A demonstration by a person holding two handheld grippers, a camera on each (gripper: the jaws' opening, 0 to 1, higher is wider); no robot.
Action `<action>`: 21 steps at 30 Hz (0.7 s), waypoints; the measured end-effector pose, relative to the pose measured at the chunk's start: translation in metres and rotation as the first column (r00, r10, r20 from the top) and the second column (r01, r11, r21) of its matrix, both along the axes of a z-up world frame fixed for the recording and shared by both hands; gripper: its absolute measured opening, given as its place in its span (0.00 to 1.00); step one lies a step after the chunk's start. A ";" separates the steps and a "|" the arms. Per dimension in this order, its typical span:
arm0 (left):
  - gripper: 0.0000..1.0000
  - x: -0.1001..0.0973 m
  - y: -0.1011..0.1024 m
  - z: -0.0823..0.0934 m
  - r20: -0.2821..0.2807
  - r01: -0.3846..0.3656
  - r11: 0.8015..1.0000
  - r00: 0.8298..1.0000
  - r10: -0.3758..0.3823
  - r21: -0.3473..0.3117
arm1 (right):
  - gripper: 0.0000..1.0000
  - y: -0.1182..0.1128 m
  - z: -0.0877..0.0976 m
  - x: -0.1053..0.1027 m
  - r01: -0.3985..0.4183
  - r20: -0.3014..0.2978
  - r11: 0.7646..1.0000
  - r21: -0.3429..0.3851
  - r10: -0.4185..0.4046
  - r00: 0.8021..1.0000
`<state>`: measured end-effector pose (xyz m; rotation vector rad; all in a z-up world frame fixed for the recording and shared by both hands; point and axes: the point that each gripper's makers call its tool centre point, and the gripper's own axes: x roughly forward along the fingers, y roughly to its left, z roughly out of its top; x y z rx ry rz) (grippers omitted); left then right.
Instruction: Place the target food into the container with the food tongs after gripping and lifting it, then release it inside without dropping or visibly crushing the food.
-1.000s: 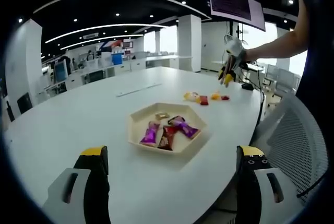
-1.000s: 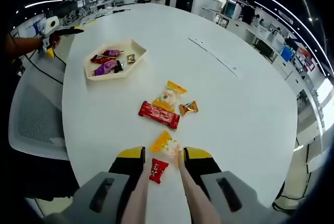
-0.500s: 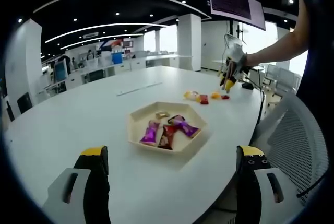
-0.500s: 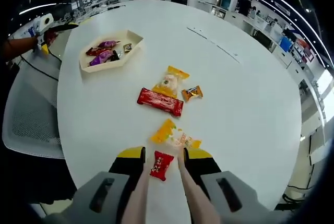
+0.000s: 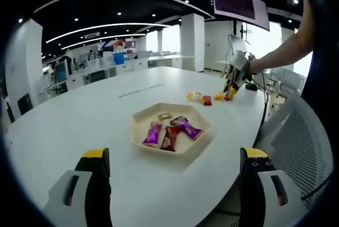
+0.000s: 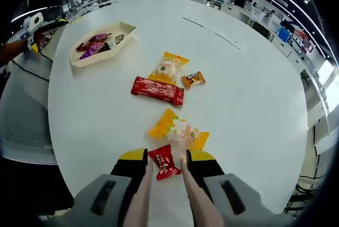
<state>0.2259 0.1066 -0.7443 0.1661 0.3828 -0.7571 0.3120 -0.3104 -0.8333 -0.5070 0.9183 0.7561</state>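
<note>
Right gripper view, tongs (image 6: pixel 166 184) straddling red candy (image 6: pixel 164 162), contact unclear, left gripper (image 5: pixel 172 171) jaws apart.

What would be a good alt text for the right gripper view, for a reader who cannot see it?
The right hand-held gripper holds food tongs whose two arms flank a small red packet on a white table. Beyond lie an orange packet, a long red bar and a tray of wrapped snacks.
</note>
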 end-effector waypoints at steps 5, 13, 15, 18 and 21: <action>0.99 0.000 0.000 0.000 -0.001 0.001 1.000 1.000 -0.001 -0.001 | 0.24 0.004 0.000 -0.004 -0.025 -0.006 1.000 -0.011 0.024 1.000; 0.99 0.000 0.001 0.001 0.002 -0.007 1.000 1.000 0.007 -0.004 | 0.20 0.001 0.000 -0.001 0.012 -0.025 1.000 -0.008 -0.012 1.000; 0.99 0.000 0.001 0.001 0.001 -0.006 1.000 1.000 0.006 -0.001 | 0.20 0.001 0.000 0.000 0.021 -0.025 1.000 -0.003 -0.021 0.999; 0.99 0.000 0.000 0.001 0.001 -0.004 1.000 1.000 0.004 0.000 | 0.20 0.001 -0.001 0.000 0.026 -0.023 1.000 -0.005 -0.026 0.999; 0.99 0.000 0.000 0.000 -0.002 -0.001 1.000 1.000 0.001 0.001 | 0.20 0.004 -0.001 -0.001 0.028 -0.020 0.999 -0.029 -0.028 0.999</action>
